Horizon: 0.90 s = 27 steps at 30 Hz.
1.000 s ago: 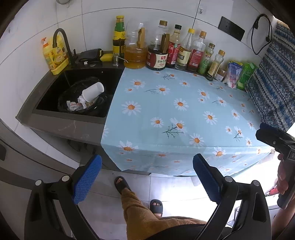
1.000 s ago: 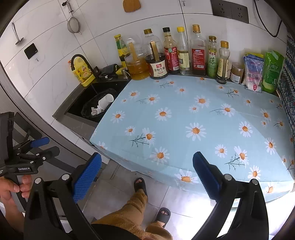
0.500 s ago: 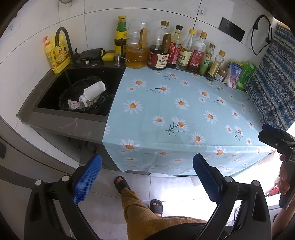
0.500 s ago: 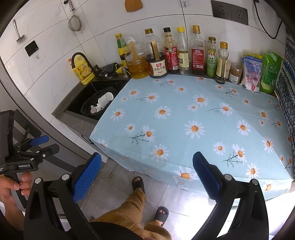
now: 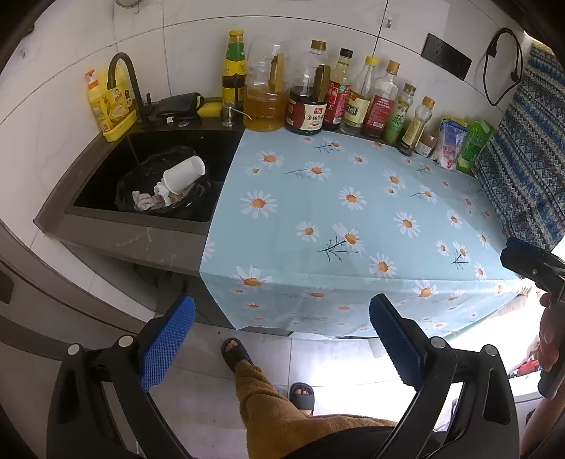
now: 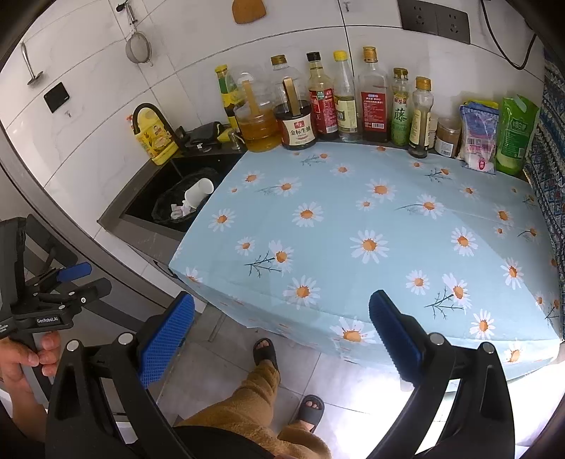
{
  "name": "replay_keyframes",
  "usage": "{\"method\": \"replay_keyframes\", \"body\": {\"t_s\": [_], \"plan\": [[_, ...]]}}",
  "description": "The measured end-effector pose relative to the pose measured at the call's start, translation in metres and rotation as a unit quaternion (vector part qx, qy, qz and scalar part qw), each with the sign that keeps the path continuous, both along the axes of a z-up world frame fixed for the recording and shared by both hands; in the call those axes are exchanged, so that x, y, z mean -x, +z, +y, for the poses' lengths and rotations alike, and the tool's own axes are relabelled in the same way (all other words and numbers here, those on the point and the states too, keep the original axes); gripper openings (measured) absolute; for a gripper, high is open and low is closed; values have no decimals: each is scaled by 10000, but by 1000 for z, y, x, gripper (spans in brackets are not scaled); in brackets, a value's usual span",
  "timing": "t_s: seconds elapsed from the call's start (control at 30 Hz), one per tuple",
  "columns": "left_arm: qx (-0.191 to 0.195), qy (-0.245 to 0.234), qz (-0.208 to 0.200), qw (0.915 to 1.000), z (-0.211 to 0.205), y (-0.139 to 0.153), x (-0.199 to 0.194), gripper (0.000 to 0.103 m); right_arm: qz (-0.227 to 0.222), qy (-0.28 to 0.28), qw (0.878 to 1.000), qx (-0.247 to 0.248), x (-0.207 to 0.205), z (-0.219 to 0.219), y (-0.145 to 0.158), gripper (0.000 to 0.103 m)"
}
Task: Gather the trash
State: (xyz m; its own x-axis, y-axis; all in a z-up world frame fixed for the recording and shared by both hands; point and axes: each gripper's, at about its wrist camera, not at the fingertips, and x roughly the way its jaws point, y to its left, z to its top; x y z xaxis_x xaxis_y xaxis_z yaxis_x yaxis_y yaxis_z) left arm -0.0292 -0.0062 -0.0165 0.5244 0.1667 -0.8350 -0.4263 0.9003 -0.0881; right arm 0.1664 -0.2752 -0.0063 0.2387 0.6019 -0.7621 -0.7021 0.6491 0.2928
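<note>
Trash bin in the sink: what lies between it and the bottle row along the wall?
In the left wrist view, only dark sink interior and back ledge separate the trash bin from the bottle row.

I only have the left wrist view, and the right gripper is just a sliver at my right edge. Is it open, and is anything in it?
Observer: The right wrist view shows the right gripper open, with nothing between its blue pads. It is held back from the front edge of the daisy tablecloth.
Operator: How does my left gripper look from outside?
Observer: The left gripper appears side-on with its fingers apart. The left hand holds it off the counter, left of the sink.
Operator: Is there any trash higher on the wall, above my frame?
Observer: No trash shows there, only a hanging wooden board.
</note>
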Motion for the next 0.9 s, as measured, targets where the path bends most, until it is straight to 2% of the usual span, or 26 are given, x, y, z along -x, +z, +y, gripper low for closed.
{"method": "replay_keyframes", "body": {"t_s": [0.9], "plan": [[-19,81,-15,10000,3,0,-6,96,67,115,9999,-11,-2,15,-4,98]]}}
